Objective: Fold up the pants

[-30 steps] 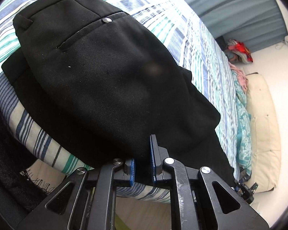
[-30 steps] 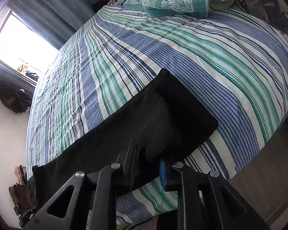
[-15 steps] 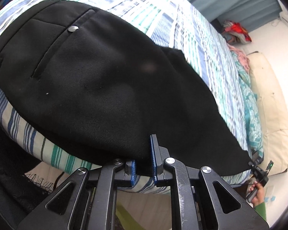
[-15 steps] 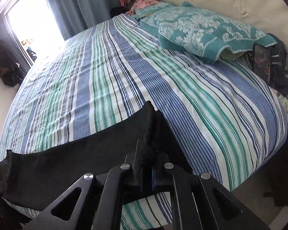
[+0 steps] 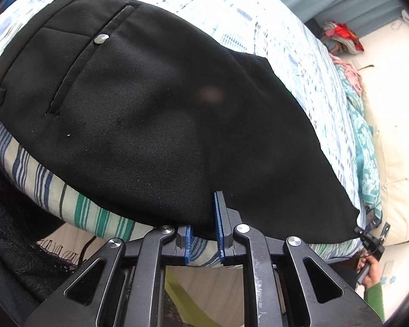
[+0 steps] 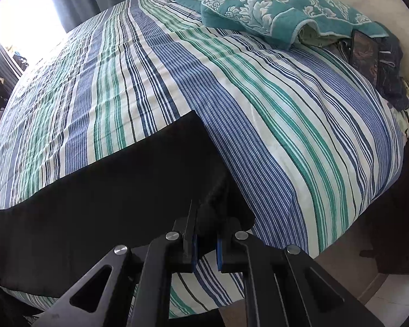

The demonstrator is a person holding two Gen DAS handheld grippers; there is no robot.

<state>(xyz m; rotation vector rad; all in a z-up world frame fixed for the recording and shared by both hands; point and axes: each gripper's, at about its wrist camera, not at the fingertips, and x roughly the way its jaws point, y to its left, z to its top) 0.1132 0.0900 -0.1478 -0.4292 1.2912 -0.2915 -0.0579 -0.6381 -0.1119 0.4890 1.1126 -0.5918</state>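
The left hand-held gripper [image 5: 204, 229] pinches the near edge of the black pants [image 5: 155, 103]; the right hand-held gripper [image 6: 205, 241] is clamped on their hem. The pants lie along the near edge of the striped bed [image 6: 286, 141], a teal blanket [image 6: 259, 8] beyond.

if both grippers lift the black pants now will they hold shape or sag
Probably sag: the pants lie limp, draped over the bed edge. They look thin and light, bunching between the right gripper pads. The left gripper pinches only an edge, so the smooth cloth might slip.
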